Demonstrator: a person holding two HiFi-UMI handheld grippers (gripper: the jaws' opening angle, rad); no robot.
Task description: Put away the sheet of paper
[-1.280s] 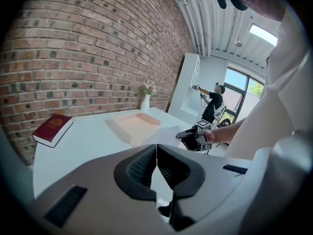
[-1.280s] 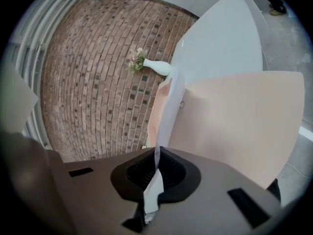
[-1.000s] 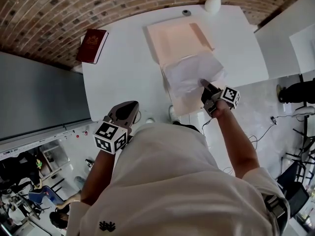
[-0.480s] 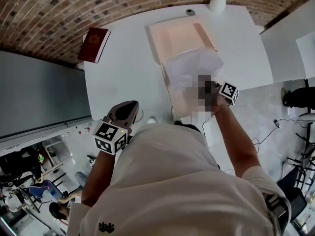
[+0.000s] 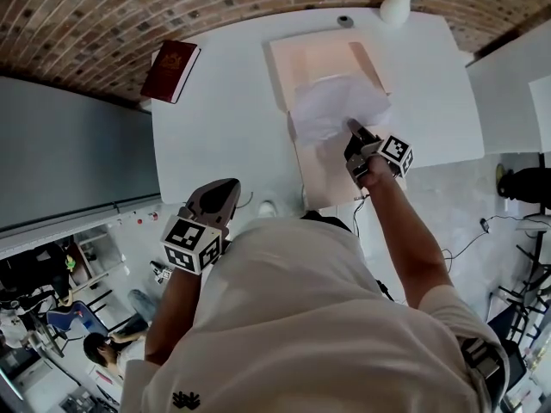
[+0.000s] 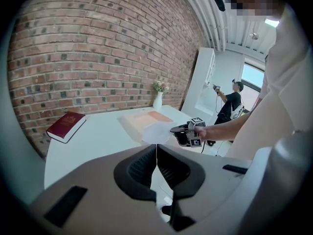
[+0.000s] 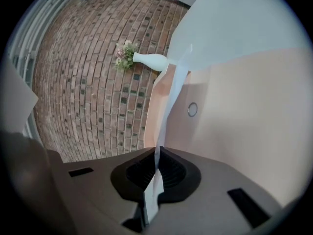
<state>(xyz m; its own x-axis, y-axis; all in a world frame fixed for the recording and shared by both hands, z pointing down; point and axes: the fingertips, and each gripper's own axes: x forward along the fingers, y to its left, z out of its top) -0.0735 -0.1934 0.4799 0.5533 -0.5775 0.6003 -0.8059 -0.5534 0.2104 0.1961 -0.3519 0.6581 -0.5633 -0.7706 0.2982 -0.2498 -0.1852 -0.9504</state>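
Nearby, vase (image 5: 394, 9) and red book (image 5: 175, 70); right fingers (image 7: 172, 173) tight on sheet (image 5: 336, 106), left fingers (image 6: 141, 168) together.

Nothing readable anywhere. Gold emblem on the red book (image 5: 175, 70), far left, too small to make out. Plain white sheet of paper (image 5: 336, 106). Black-and-white square codes on the near-left cube (image 5: 191, 243) and the right cube (image 5: 396, 154). Small dark logo on the shirt (image 5: 284, 317), illegible.

One white table (image 5: 219, 136) carries one sheet of paper (image 5: 331, 106), one open pink folder (image 5: 314, 57), one red book (image 5: 170, 70) at upper left, one vase (image 5: 396, 9) and one small round disc (image 5: 345, 21). There are two grippers: the left gripper (image 5: 229, 188) and the right gripper (image 5: 351, 132).
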